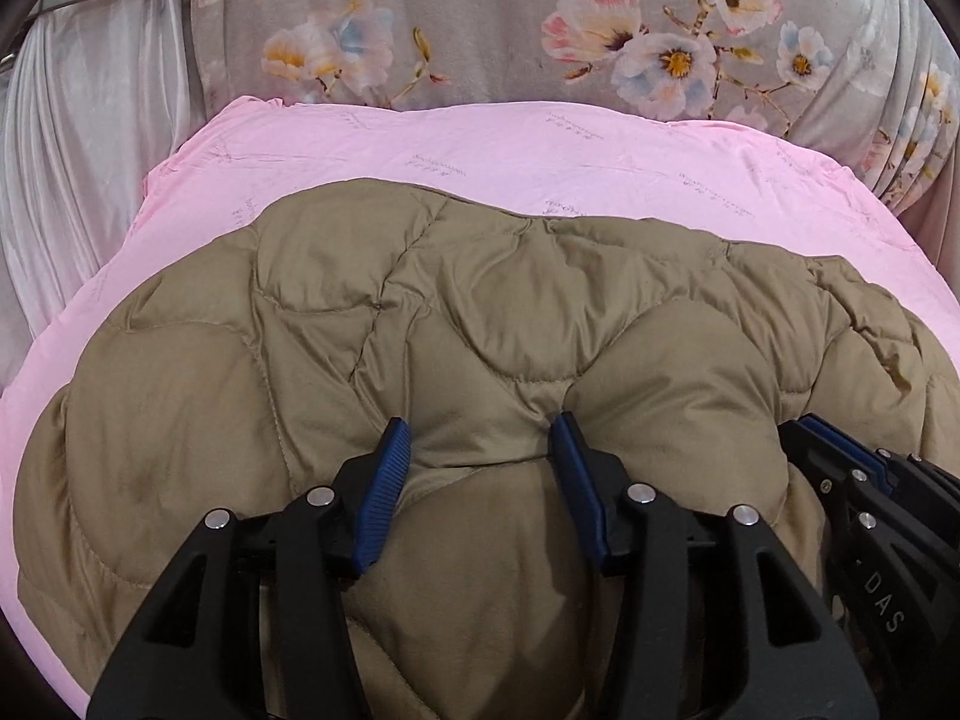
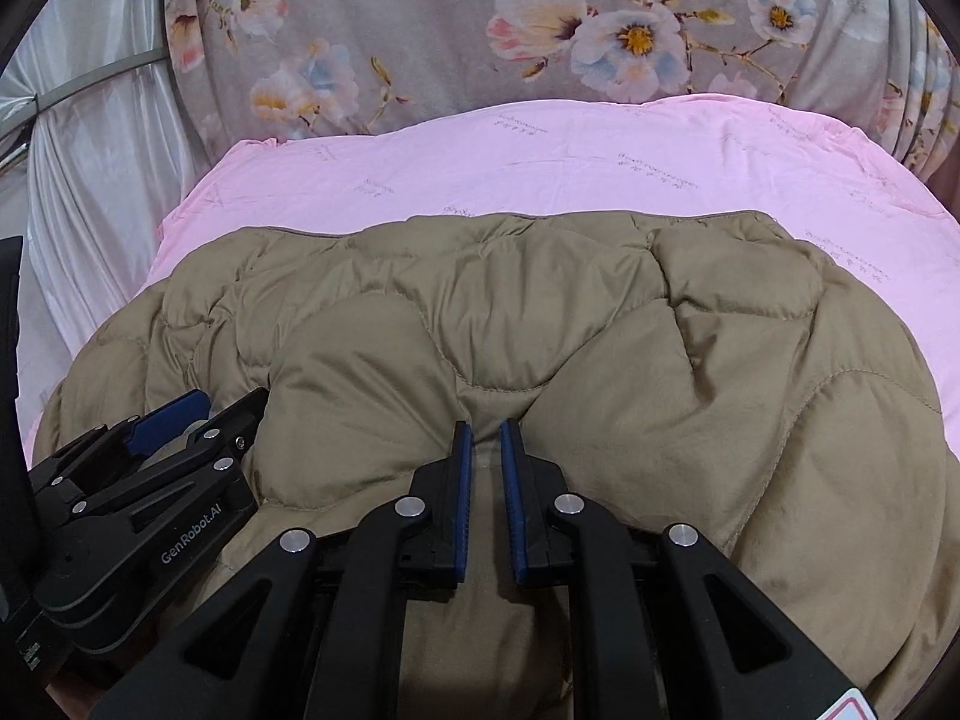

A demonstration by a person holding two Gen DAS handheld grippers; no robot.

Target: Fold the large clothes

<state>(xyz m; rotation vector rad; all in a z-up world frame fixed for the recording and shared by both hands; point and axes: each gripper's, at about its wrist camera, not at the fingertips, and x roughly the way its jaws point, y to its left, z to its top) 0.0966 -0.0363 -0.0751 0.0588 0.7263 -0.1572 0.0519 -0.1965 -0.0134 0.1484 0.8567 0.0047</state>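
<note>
Left wrist: left tongs parted over tan quilted coat | right tongs pinching a fold

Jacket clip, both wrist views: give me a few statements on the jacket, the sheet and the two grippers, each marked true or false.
1. The tan quilted jacket lies on a pink sheet. True.
2. The left gripper has its fingers spread apart, with jacket fabric bulging between them. True.
3. The right gripper is wide open and clear of the jacket. False: its fingers are nearly together, pinching a fold of the jacket.
4. The cloth behind the sheet is plain white. False: a grey floral cloth hangs there.
5. The two grippers are side by side at the jacket's near edge. True.
</note>
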